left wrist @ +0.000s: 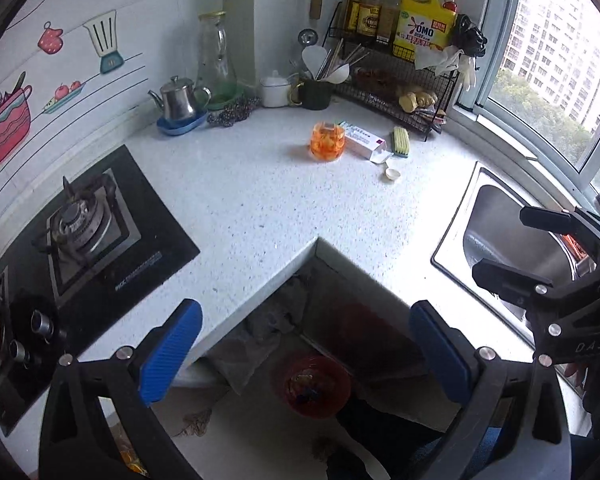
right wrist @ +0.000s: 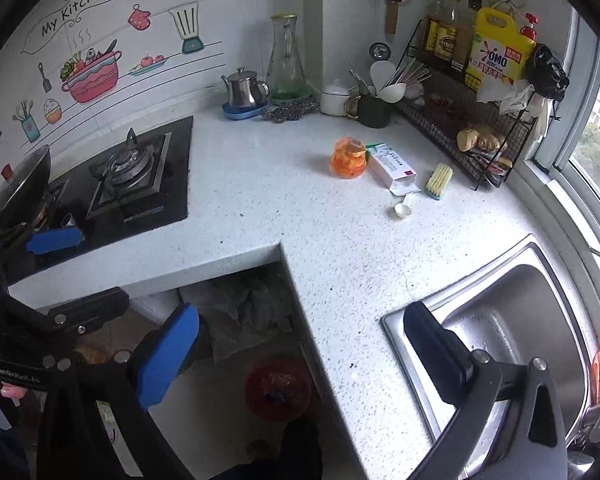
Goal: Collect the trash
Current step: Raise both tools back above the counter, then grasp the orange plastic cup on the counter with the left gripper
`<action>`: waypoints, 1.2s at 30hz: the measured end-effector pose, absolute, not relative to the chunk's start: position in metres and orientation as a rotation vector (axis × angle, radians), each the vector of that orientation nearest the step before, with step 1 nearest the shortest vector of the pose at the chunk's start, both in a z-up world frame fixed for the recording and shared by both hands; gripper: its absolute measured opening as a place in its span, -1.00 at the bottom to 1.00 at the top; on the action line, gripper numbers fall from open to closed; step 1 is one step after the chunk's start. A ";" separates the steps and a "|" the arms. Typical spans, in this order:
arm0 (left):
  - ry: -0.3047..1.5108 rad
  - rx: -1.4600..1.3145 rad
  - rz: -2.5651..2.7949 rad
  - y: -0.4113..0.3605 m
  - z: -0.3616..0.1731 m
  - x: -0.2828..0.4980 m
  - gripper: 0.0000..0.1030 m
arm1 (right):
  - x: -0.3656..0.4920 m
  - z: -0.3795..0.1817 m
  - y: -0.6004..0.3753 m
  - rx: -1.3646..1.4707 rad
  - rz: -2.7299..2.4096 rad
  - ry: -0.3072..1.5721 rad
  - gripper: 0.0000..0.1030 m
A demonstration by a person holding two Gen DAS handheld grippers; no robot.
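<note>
On the white counter lie an orange plastic bag of peels, a white medicine box with an open flap, and a small white cap. A red-lined trash bin stands on the floor below the counter's inner corner. My left gripper is open and empty above the bin. My right gripper is open and empty, near the sink's edge; it also shows in the left wrist view.
A yellow scrub brush lies beside the box. A gas stove is at the left, a steel sink at the right. A wire rack with bottles, a kettle and a utensil cup line the back.
</note>
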State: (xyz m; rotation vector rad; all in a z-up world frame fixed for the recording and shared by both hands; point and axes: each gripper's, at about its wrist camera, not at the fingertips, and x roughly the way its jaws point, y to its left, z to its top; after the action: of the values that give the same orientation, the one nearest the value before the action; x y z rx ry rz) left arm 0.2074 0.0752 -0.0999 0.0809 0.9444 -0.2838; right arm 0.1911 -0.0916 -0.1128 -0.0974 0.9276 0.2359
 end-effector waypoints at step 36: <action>1.158 0.165 -0.347 -0.055 -0.200 0.526 0.99 | 0.458 -0.191 -0.210 -0.033 0.210 1.070 0.99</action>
State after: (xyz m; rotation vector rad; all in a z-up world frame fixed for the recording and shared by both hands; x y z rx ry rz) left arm 0.5263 -0.0545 -0.1998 0.1654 1.1578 -0.3474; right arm 0.4582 -0.2095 -0.1907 -0.0335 1.0703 0.2098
